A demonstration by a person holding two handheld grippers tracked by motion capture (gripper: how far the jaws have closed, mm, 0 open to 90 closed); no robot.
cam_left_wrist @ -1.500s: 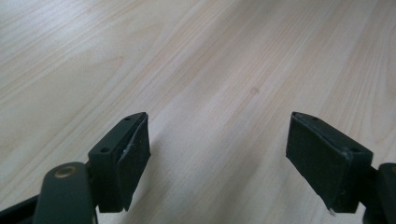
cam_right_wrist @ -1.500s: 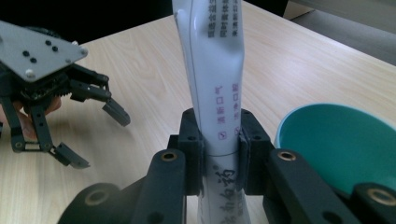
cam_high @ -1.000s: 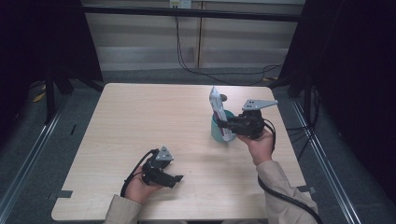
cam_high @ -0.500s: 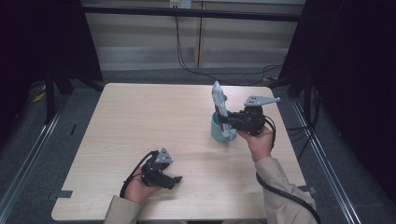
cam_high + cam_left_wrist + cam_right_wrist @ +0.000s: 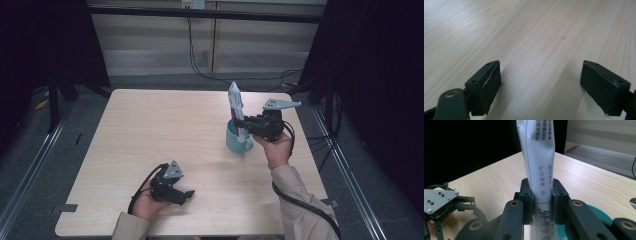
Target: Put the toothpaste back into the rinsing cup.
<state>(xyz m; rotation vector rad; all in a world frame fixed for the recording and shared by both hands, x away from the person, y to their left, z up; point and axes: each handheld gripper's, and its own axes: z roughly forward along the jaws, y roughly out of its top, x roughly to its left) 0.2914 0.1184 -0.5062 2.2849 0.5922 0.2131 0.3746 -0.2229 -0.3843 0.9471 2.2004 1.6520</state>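
Observation:
A white toothpaste tube [image 5: 234,102] [image 5: 537,150] stands upright with its lower end inside a teal cup [image 5: 235,142] [image 5: 596,213] at the table's right middle. My right gripper [image 5: 240,123] [image 5: 541,195] comes in level from the right and is shut on the tube just above the cup's rim. My left gripper [image 5: 189,195] [image 5: 540,85] lies low on the table near the front edge. Its jaws have just been opening and stand wide, with only bare wood between them. It also appears far off in the right gripper view [image 5: 466,203].
The pale wooden table [image 5: 160,130] stretches bare to the left and back of the cup. Dark curtains stand on both sides, and cables run along the floor behind the table. Each gripper's cable trails toward the front edge.
The right gripper and the tube have shifted only slightly, a touch upward. The left hand has stayed in place.

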